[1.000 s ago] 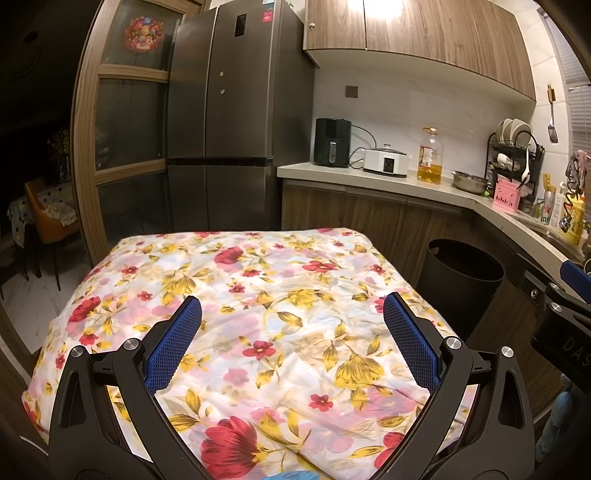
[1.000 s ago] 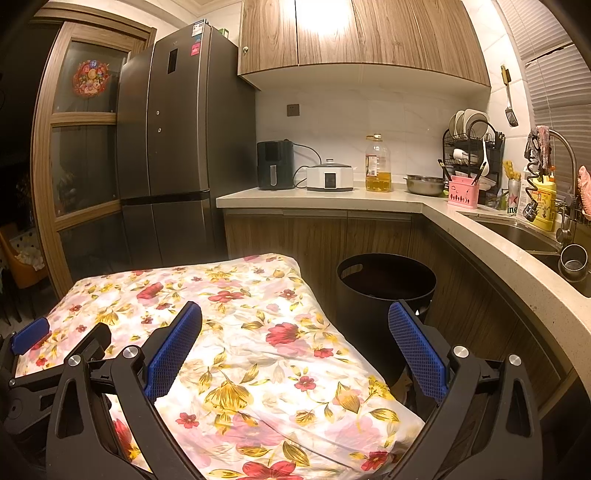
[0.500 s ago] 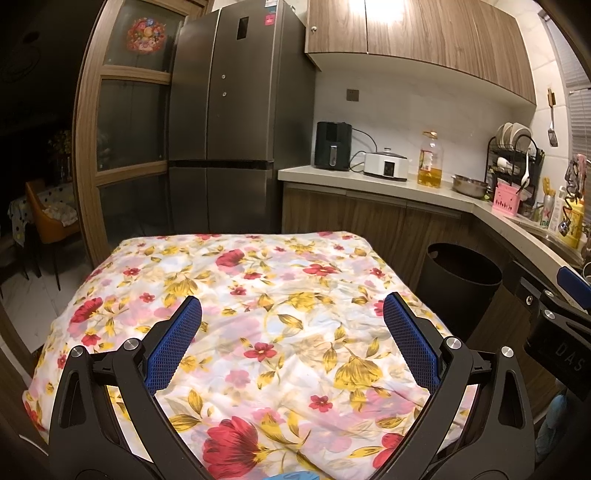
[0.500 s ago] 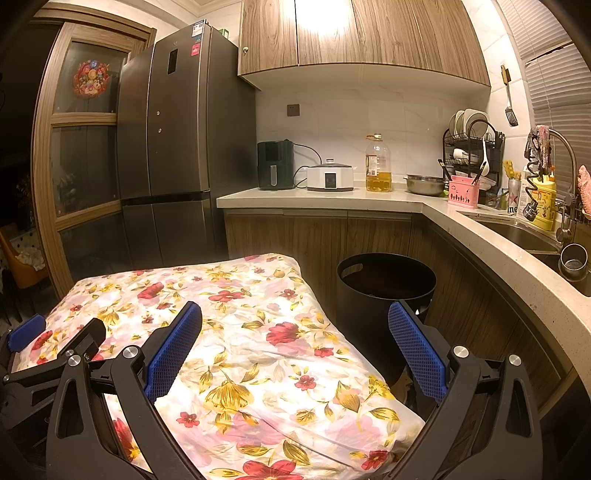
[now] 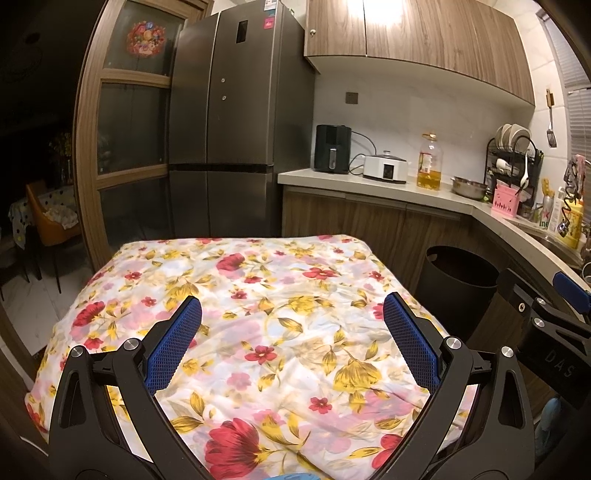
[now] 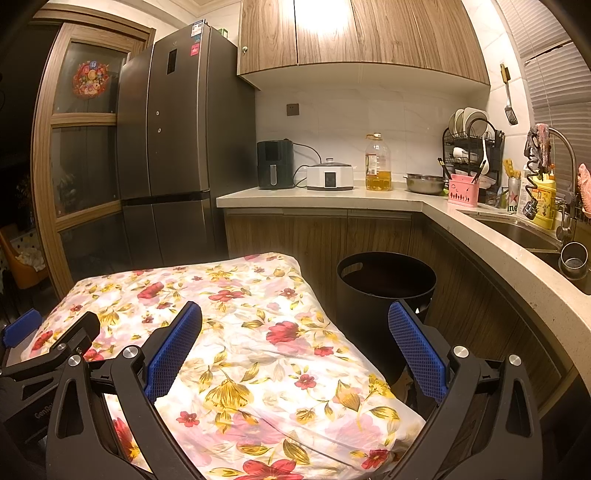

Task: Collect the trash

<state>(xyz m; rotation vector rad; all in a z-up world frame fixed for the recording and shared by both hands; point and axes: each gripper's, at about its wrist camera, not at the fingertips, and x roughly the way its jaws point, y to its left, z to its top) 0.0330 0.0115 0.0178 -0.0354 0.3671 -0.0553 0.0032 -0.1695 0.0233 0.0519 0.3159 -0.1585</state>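
Floral-clothed surface (image 5: 280,295) bare of items; black bin (image 6: 386,280) beside it; left tool (image 5: 291,332) and right tool (image 6: 295,336) both spread, empty

Crumpled floral cloth (image 5: 258,314), brushed-metal fridge (image 5: 225,110), wood-grain cabinets (image 6: 362,33), matt black plastic bin (image 6: 384,288), smooth stone counter (image 6: 332,194)

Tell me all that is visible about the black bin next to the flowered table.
The black bin is a round, dark container, probably plastic, with a wide open top and no lid. A handle slot is cut near its rim on the left. It stands upright on the floor, between the table with the floral cloth and the wooden cabinets. Its inside is too dark to tell what it holds. Neither tool touches it.
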